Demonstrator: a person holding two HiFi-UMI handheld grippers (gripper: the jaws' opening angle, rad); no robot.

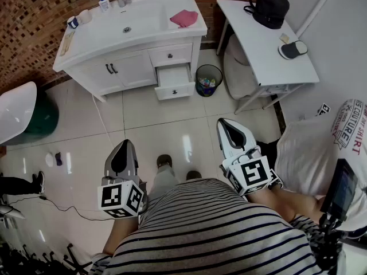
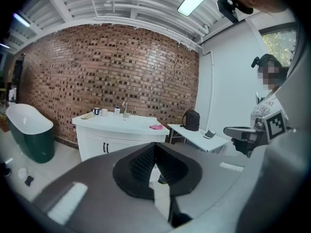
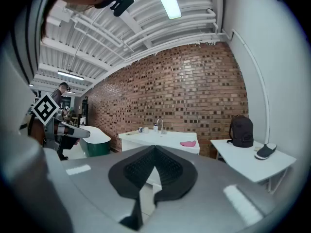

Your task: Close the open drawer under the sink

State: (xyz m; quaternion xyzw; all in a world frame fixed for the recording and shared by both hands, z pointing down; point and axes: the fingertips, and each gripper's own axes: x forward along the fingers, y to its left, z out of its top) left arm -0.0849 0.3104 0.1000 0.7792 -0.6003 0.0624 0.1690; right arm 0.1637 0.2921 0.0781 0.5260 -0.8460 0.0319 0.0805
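The open drawer (image 1: 175, 90) is seen pulled out at the lower right of the white sink cabinet (image 1: 133, 67), with only its white inside showing. A black waste bin (image 1: 209, 67) holding colourful litter is stood just beside it on the tiled floor (image 1: 155, 119). The left gripper (image 1: 126, 148) and the right gripper (image 1: 226, 126) are held low in front of the person's striped shirt and pointed toward the cabinet, each with its jaws brought together on nothing, and the drawer is found well apart from both, across the floor.
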